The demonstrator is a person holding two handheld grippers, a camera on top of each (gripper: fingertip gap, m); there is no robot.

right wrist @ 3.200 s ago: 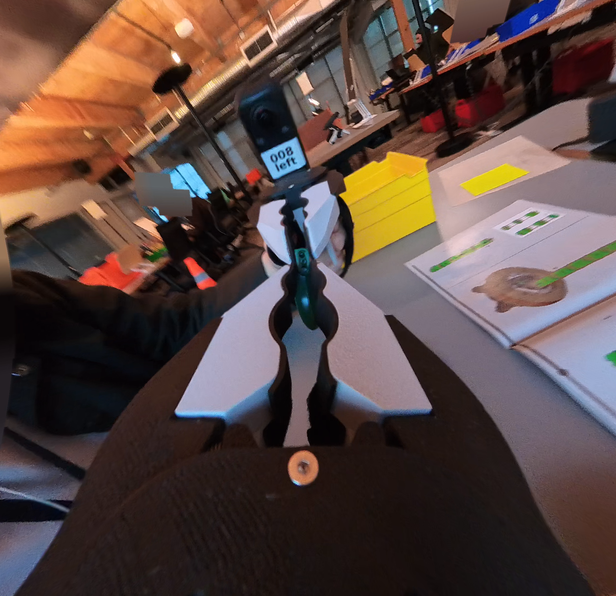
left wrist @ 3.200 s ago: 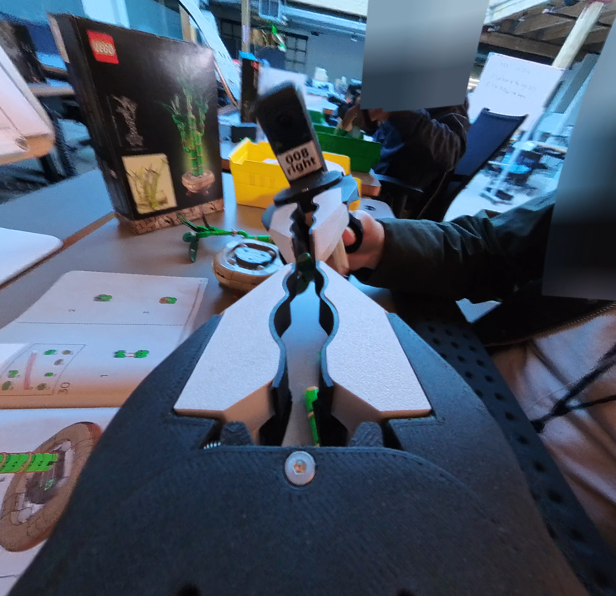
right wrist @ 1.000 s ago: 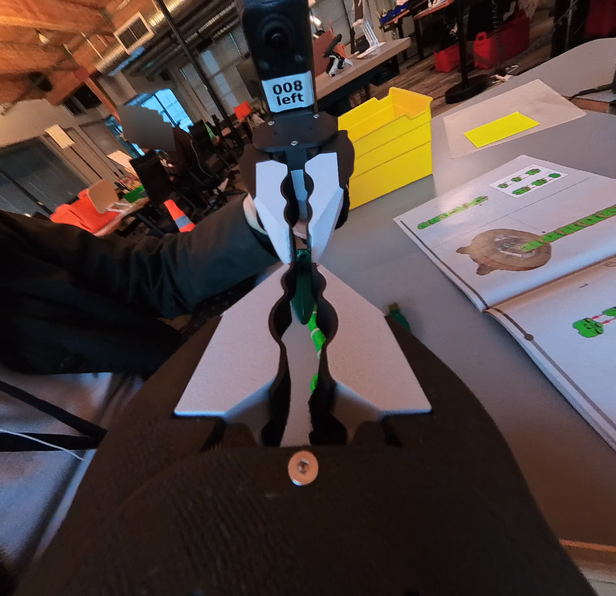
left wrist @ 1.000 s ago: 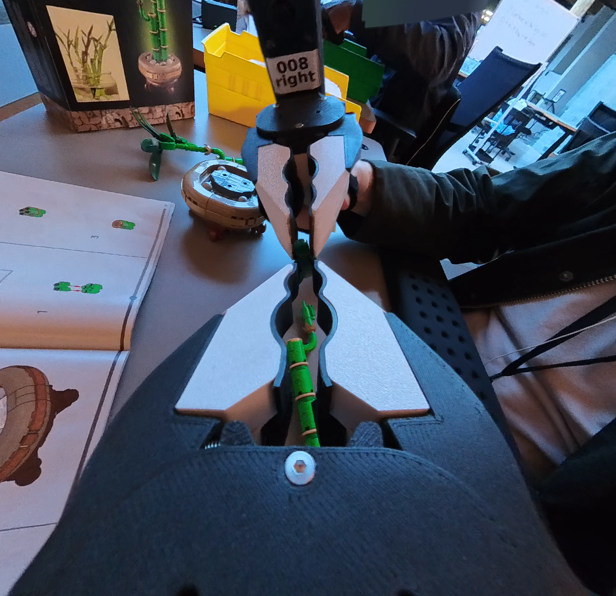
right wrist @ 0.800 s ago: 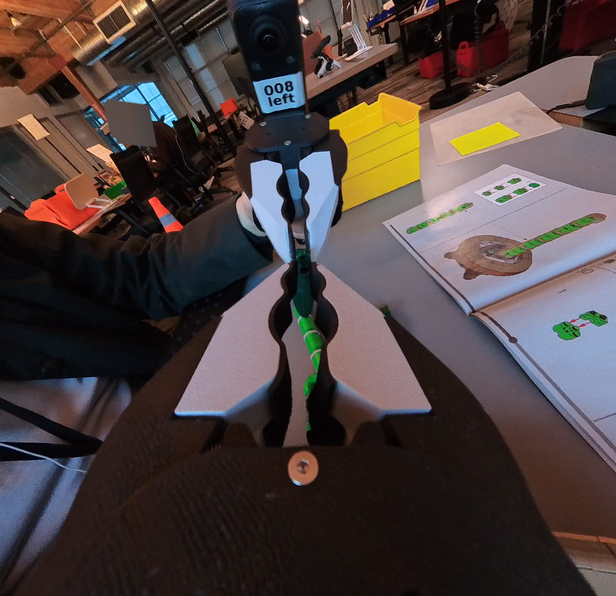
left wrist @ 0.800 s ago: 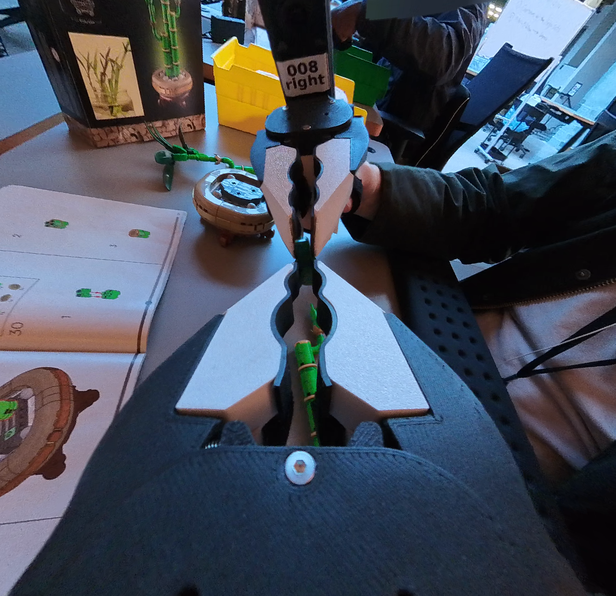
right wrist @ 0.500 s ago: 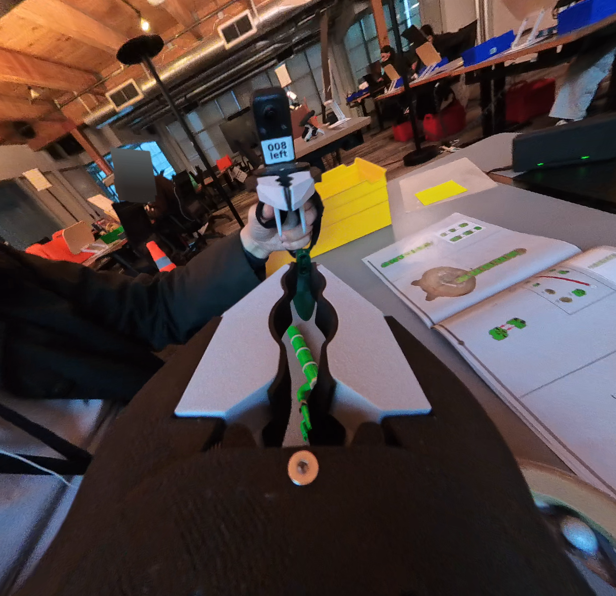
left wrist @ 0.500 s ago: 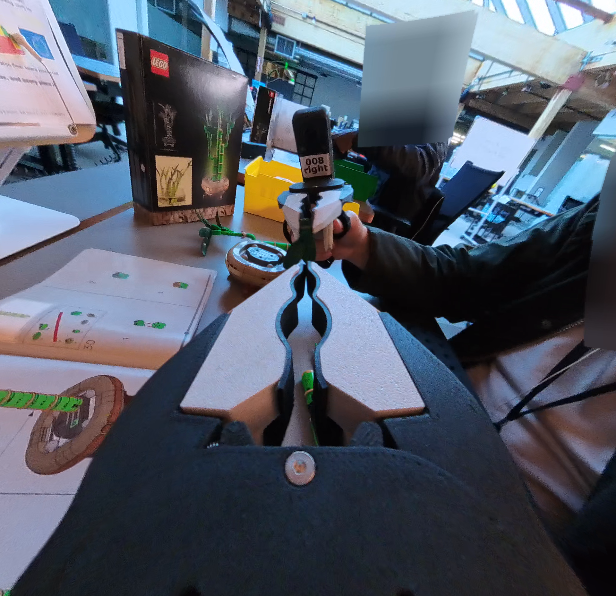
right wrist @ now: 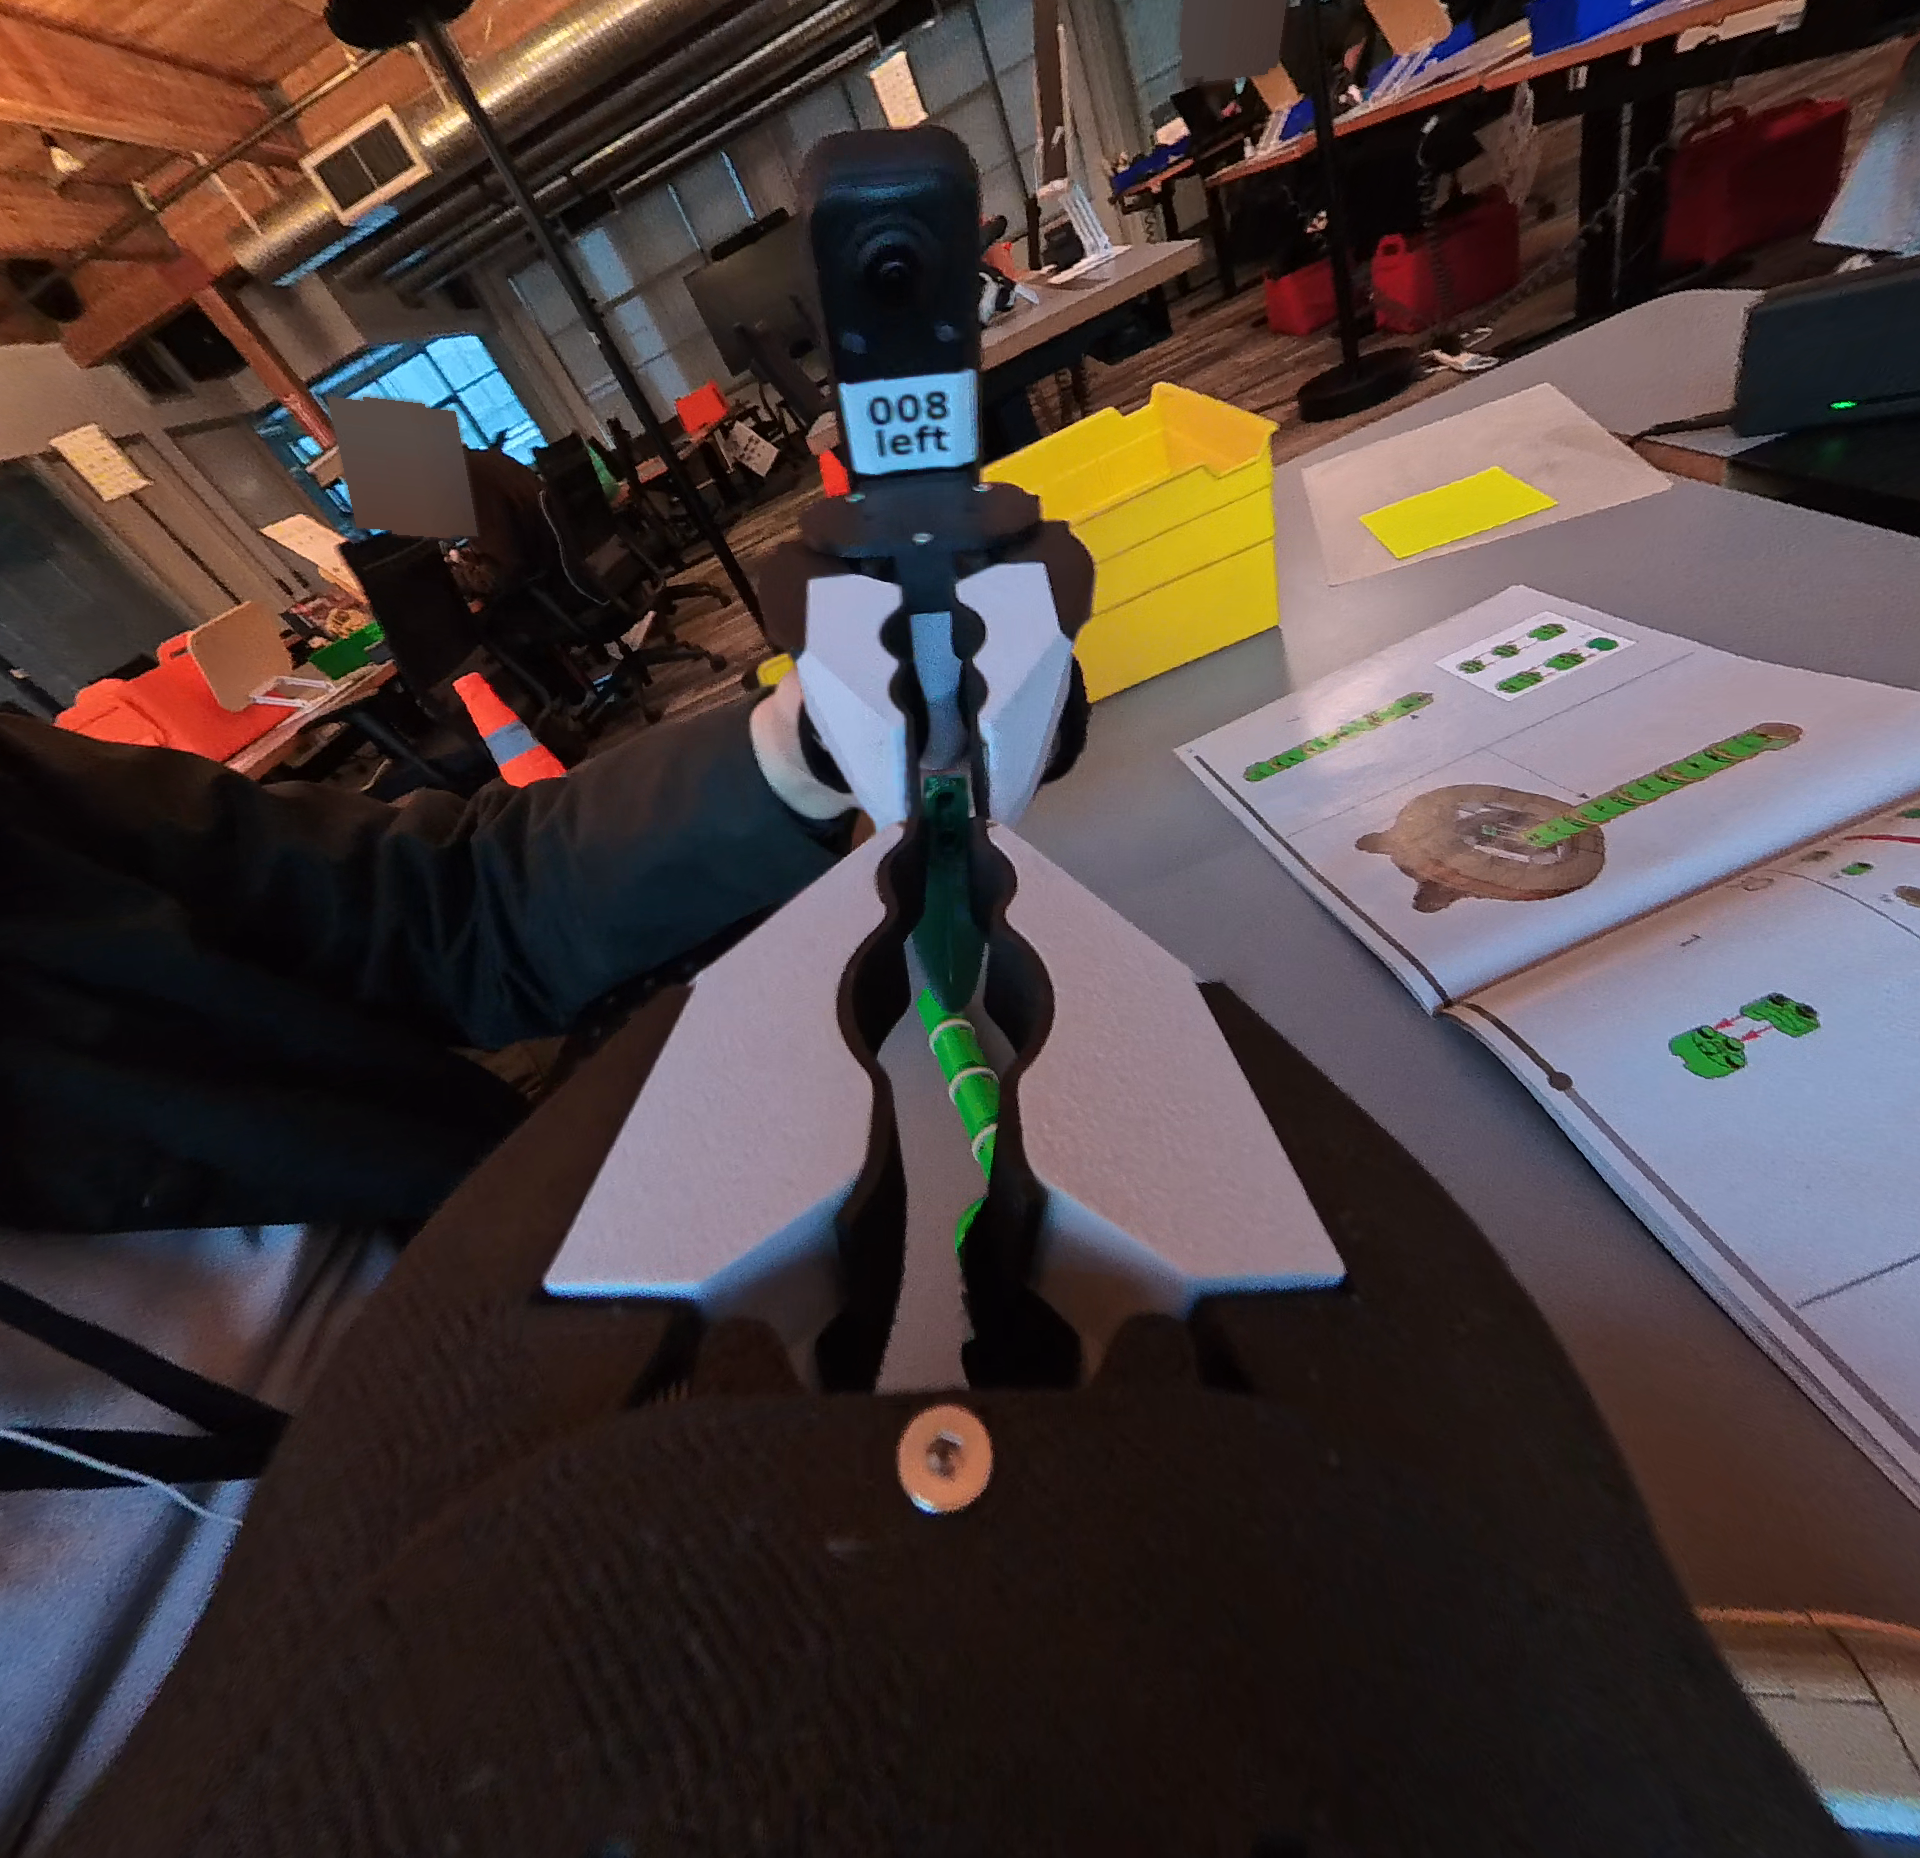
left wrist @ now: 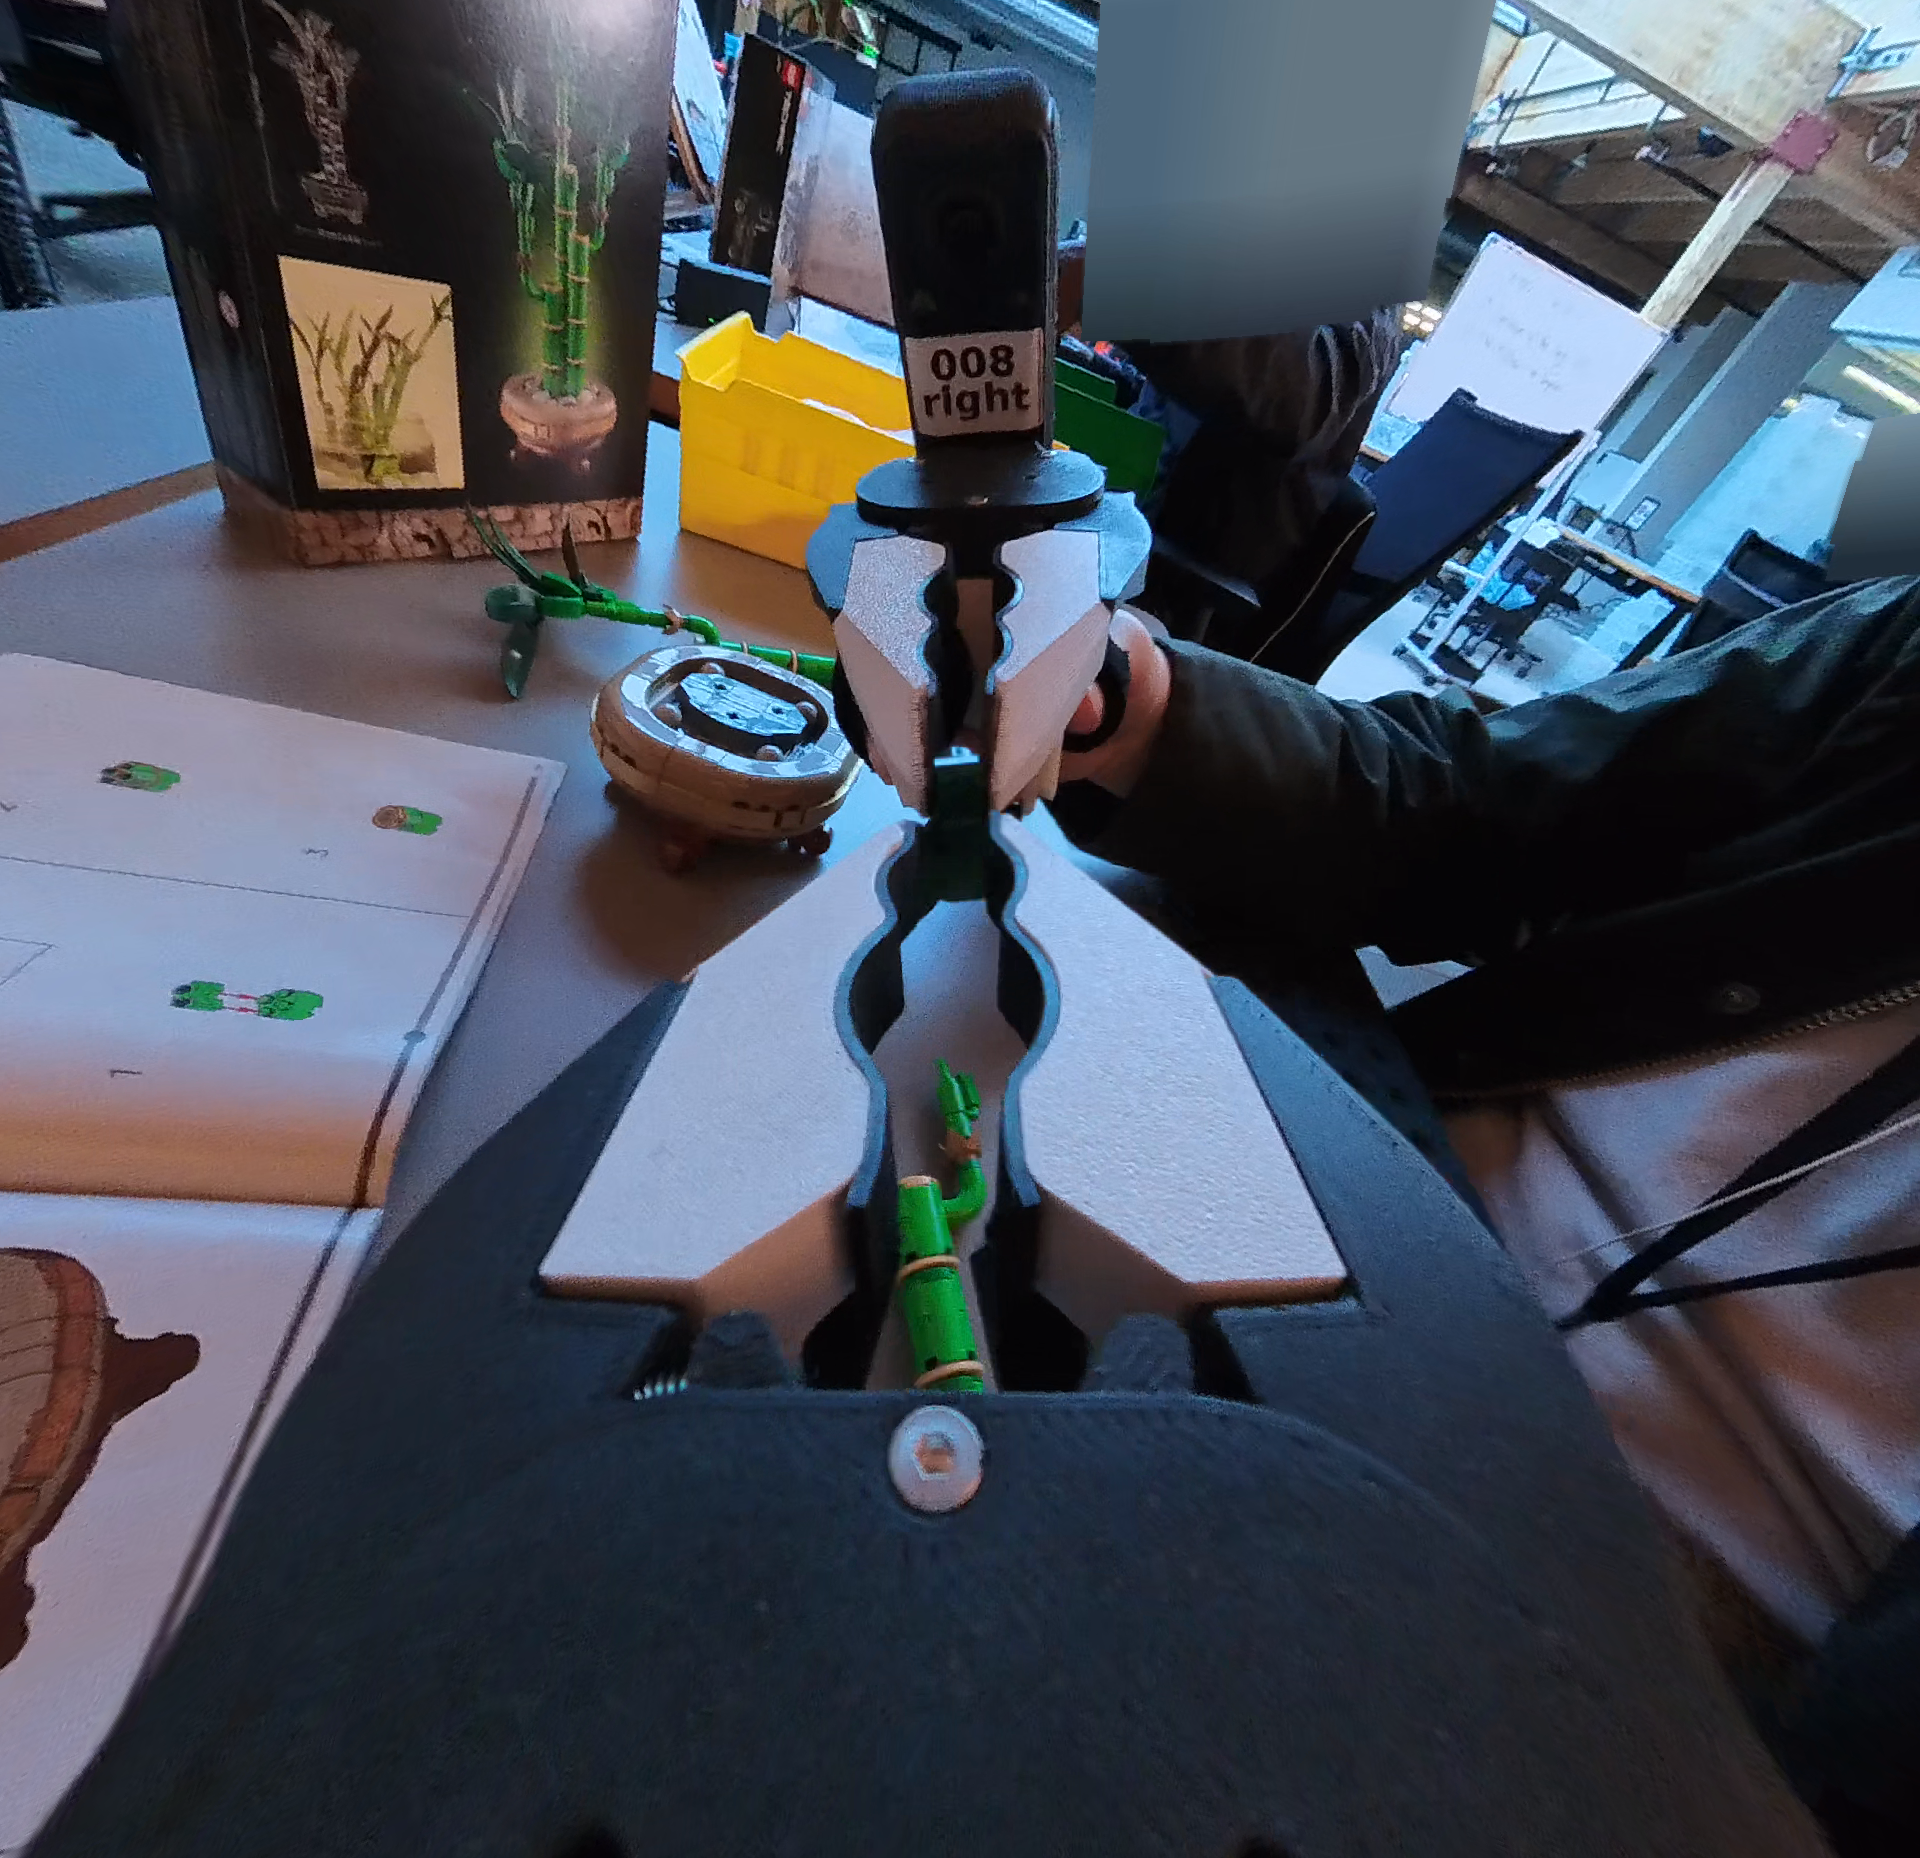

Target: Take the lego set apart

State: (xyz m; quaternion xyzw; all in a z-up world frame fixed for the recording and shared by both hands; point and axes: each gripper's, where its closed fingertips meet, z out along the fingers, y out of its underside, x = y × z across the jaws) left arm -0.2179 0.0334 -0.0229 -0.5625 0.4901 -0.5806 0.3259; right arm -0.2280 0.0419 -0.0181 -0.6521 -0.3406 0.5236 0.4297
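My left gripper (left wrist: 954, 844) and my right gripper (right wrist: 945, 847) meet tip to tip above the table's near edge. Both are shut on one dark green leaf piece (right wrist: 948, 925), which also shows in the left wrist view (left wrist: 951, 852). A bright green bamboo stalk (left wrist: 935, 1278) with tan rings hangs below the leaf and shows through the gap between my fingers; it also shows in the right wrist view (right wrist: 966, 1081). In each view the other gripper faces me, the right one (left wrist: 961, 769) and the left one (right wrist: 940, 780). Where the leaf joins the stalk is hidden.
A round brown pot base (left wrist: 727, 728) and another leafy bamboo stalk (left wrist: 592, 603) lie on the grey table. An open instruction booklet (left wrist: 208, 925) (right wrist: 1662, 925), the set's black box (left wrist: 416, 250) and a yellow bin (left wrist: 769, 437) (right wrist: 1164, 541) stand around. A person sits behind.
Half a second ago the grippers were well apart, the right one holding the leaf. Now they are tip to tip again, both on the leaf.
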